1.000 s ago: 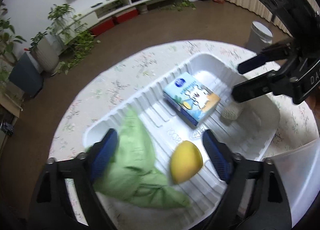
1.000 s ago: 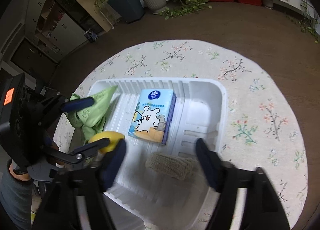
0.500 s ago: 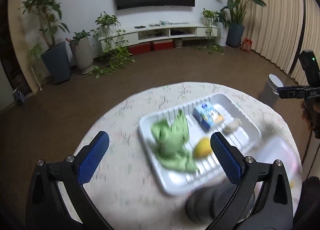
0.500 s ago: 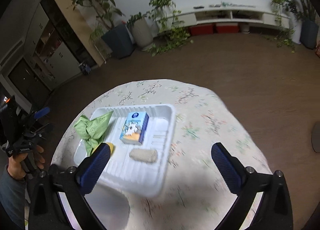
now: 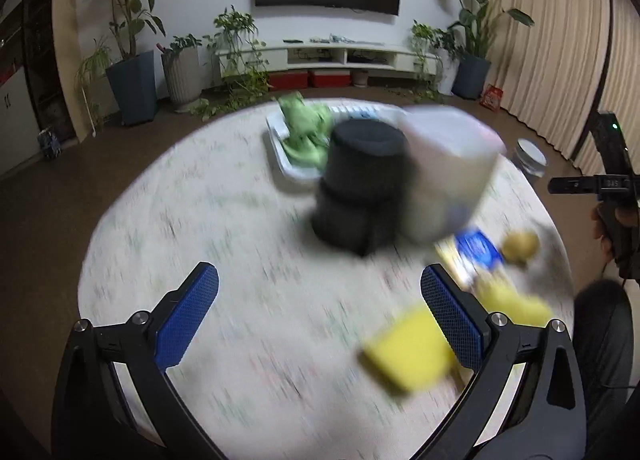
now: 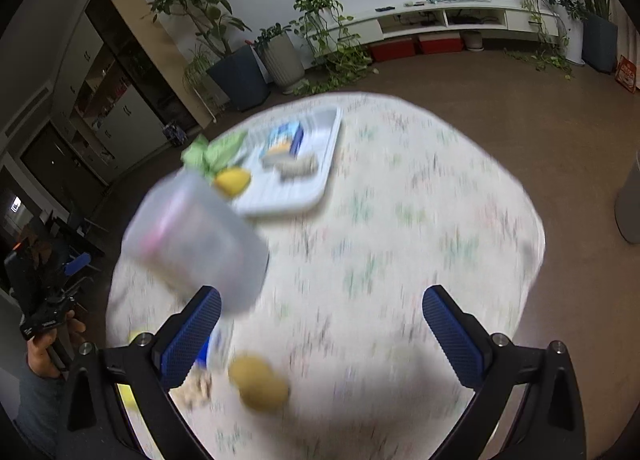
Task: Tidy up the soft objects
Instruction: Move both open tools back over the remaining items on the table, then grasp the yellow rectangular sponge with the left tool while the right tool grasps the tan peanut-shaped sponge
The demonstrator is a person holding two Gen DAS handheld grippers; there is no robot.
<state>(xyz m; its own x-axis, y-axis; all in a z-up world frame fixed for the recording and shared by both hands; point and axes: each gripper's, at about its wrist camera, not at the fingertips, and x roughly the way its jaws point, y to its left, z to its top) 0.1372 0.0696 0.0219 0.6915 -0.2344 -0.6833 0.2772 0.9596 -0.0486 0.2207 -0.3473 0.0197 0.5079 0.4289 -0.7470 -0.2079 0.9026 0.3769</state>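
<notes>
Green cloth (image 5: 306, 131) blurred, half hidden behind black speaker (image 5: 360, 187)

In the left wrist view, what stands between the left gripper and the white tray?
In the left wrist view, a dark round container and a translucent tub stand between the left gripper and the white tray, partly hiding it.

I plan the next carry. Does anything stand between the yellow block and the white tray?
Yes. In the left wrist view, a black cylinder and a clear tub stand between the yellow block and the tray.
</notes>
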